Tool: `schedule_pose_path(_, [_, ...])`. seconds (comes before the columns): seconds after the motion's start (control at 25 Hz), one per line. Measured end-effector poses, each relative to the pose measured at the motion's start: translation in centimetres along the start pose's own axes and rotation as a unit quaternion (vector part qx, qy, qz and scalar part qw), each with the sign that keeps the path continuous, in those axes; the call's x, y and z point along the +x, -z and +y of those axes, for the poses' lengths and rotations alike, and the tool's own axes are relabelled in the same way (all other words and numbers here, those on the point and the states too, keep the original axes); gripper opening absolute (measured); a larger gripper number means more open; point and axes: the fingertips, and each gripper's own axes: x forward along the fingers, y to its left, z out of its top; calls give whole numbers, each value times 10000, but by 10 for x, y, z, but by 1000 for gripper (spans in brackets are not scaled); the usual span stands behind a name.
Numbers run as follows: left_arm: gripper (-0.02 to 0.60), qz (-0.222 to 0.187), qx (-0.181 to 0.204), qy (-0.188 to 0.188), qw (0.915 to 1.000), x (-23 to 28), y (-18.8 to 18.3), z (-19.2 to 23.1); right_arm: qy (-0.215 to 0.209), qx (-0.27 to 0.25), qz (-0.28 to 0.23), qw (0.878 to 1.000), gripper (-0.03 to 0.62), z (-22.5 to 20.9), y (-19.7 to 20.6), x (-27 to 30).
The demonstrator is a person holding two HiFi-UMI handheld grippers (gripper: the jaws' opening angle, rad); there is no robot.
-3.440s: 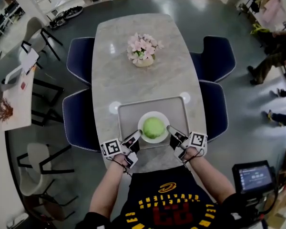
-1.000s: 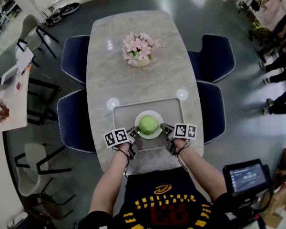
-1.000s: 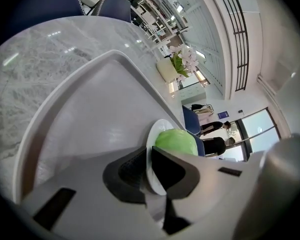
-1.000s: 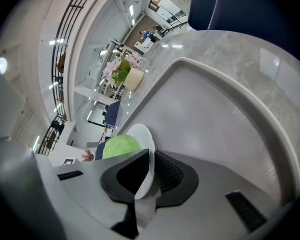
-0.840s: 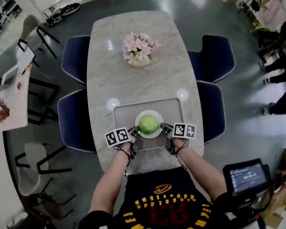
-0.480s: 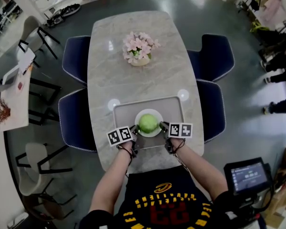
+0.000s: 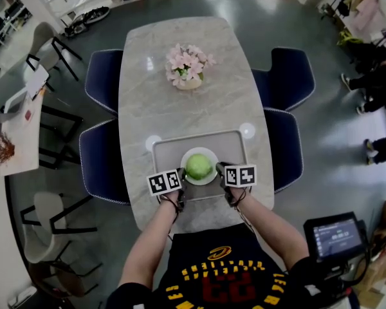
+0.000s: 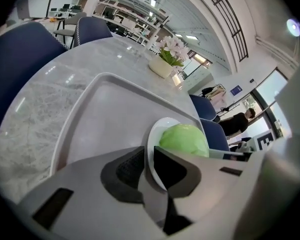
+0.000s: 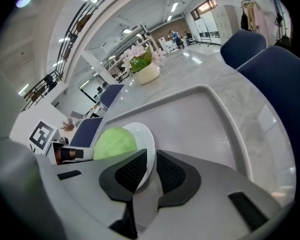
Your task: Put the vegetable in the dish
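Chairs hem you in on the outer sides. One dark-blue chair (image 7: 106,163) sits just outside your left gripper (image 7: 181,181), tucked against the table edge. A second chair (image 7: 284,153) sits just outside your right gripper (image 7: 222,174), and two more stand farther ahead, one on each long side. People (image 7: 373,82) are on the floor well out past the right-hand chairs. Straight ahead of both grippers, well beyond the tray's far rim, a pot of pink flowers (image 7: 188,66) stands on the marble table (image 7: 180,111). It is the only tall thing in front of you.

Between your two grippers is the white dish (image 7: 199,182), and the green vegetable (image 7: 199,165) sits in it, a round head filling most of the middle. In the left gripper view your jaws are clenched on the dish rim, which runs between the black pads, with the vegetable just past the tips. In the right gripper view the right gripper is likewise clamped on the opposite rim, the vegetable just beyond on its inner side.

The dish is over the near half of the grey tray (image 7: 235,148); whether it rests on the tray floor or hangs just above it cannot be told. Bare tray floor stretches ahead of and outside each gripper up to the raised rim. Open marble lies between that rim and the flowers. The table's near edge is close behind both grippers.
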Motion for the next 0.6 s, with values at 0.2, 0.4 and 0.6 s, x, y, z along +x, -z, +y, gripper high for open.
schedule_pose_path(0.2, [46, -293, -189, -94, 9993, -9, -5, 8, -159, 294, -337, 9989, 48, -4, -4, -11])
schedule_pose_path(0.4, [46, -839, -939, 438, 9911, -35, -15, 1, -616, 738, -1140, 9888, 47, 2, -19, -34])
schedule_pose_path(0.6, [46, -1207, -964, 1024, 9827, -72, -20, -33, -1177, 973, -1377, 9786, 46, 22, -25, -63])
